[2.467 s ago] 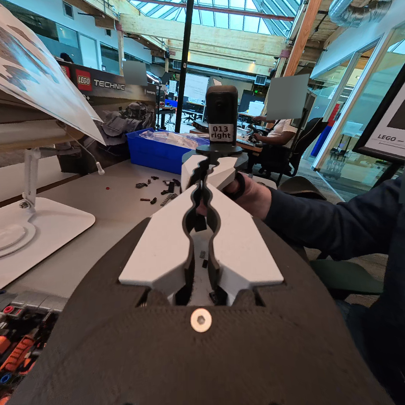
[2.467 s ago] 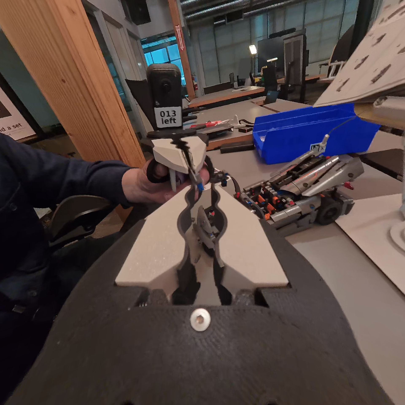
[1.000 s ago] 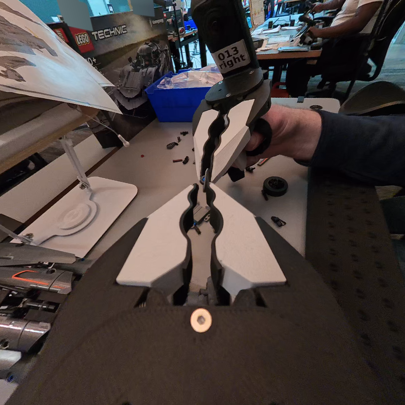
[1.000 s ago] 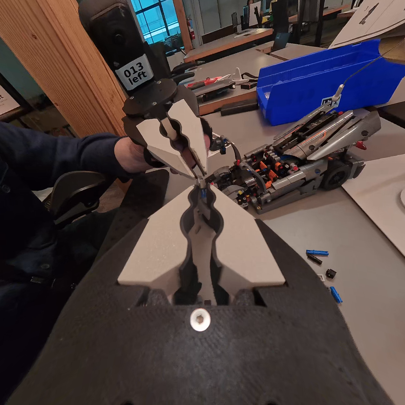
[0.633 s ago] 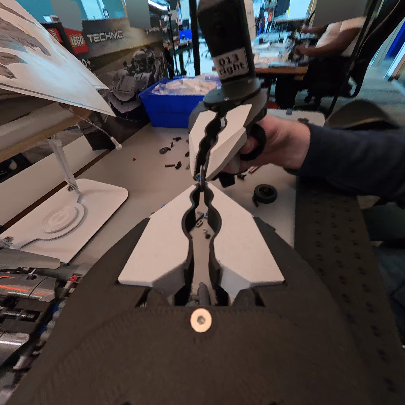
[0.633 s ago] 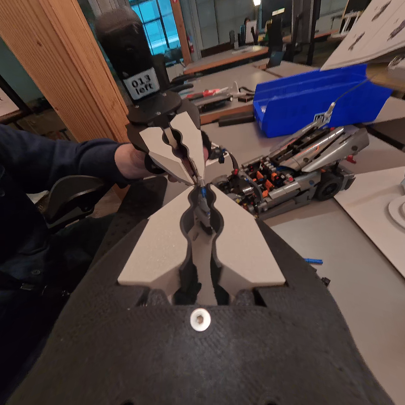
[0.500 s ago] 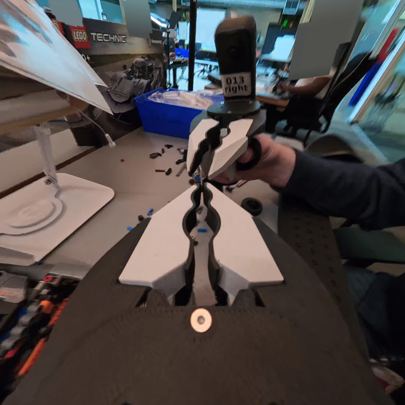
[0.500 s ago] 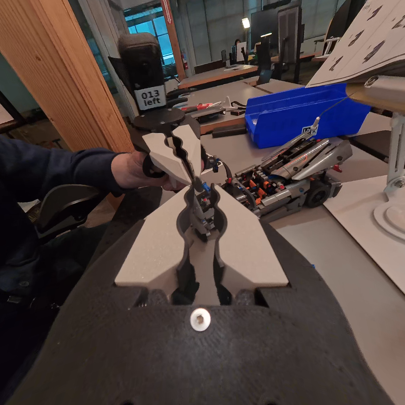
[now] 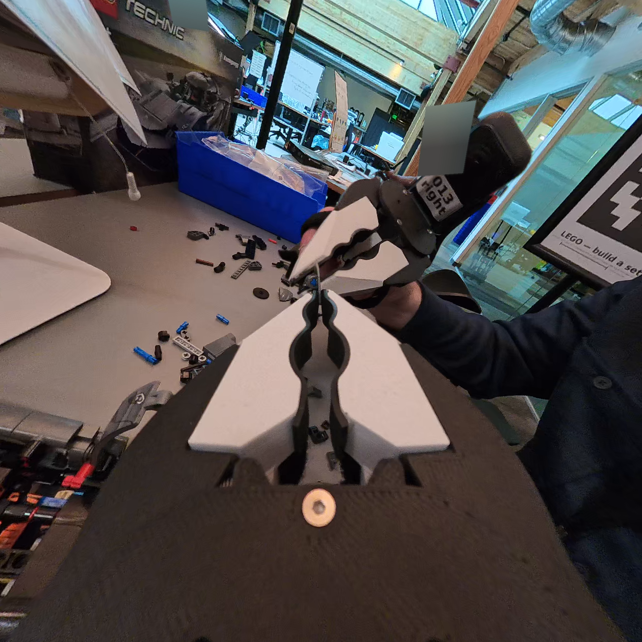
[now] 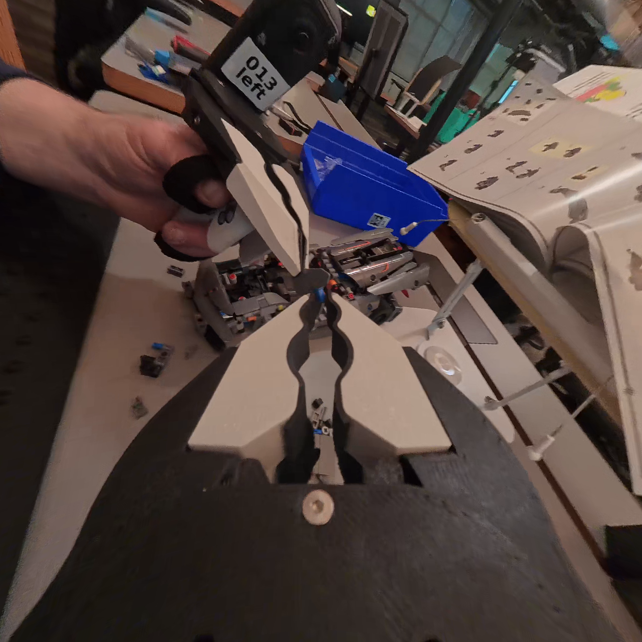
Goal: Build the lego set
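- The left gripper has its fingers pressed onto a thin dark grey lego piece, held in the air above the bench; the piece juts past the tips.
- The right gripper is tip to tip with the left one, its fingers pinched on a small blue pin that meets the grey piece's lower edge.
- In the left wrist view the right gripper comes in tilted from the upper right of the left gripper, with a hand in a dark sleeve on its grip.
- In the right wrist view the left gripper reaches down from the upper left, held by a hand.
- The part-built grey lego car sits on the bench just beyond and below the joined tips.
- Loose lego parts lie scattered on the bench ahead and to the left of the left gripper, among them blue pins.
- A blue bin stands farther off, behind the loose parts.
- An open instruction booklet rests on a stand to the right of the right gripper.
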Tool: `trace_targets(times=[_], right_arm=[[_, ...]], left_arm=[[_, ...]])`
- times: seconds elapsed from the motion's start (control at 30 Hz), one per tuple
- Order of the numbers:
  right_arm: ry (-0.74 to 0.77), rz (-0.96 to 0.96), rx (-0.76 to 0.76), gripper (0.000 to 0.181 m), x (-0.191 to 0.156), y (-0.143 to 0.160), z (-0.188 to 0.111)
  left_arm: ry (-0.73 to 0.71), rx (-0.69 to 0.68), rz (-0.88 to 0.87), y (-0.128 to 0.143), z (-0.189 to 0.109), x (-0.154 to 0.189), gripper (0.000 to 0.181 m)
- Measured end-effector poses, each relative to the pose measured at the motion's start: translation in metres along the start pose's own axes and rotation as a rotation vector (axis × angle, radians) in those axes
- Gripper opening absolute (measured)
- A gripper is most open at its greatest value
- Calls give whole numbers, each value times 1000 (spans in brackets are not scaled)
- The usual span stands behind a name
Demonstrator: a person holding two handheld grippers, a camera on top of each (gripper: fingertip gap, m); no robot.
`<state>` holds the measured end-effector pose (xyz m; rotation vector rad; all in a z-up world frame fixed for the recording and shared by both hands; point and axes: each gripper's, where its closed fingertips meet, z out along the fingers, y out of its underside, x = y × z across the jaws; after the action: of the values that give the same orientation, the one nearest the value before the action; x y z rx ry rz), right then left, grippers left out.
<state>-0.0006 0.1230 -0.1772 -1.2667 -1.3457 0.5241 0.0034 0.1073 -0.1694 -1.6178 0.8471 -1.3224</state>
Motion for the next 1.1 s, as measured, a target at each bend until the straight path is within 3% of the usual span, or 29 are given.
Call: trace_targets(times=[0.13, 0.23, 0.37, 0.53, 0.77, 1.1], right_arm=[[-10, -14, -51, 2, -2, 7, 1], [-59, 71, -54, 1, -3, 10, 0], [-171, 247, -17, 1, -4, 11, -4], [-281, 273, -71, 1, -19, 22, -4], [-356, 246, -86, 1, -33, 23, -3], [-359, 248, -107, 2, -33, 26, -4]], left_arm=[[-19, -9, 4, 3, 1, -4, 0], [-110, -23, 108, 1, -2, -11, 7], [-319, -155, 480, 2, -9, -19, 13], [-383, -264, 769, 11, 4, -7, 30], [-290, -331, 763, 29, 10, 1, 17], [-325, -381, 802, 38, 12, -5, 14]])
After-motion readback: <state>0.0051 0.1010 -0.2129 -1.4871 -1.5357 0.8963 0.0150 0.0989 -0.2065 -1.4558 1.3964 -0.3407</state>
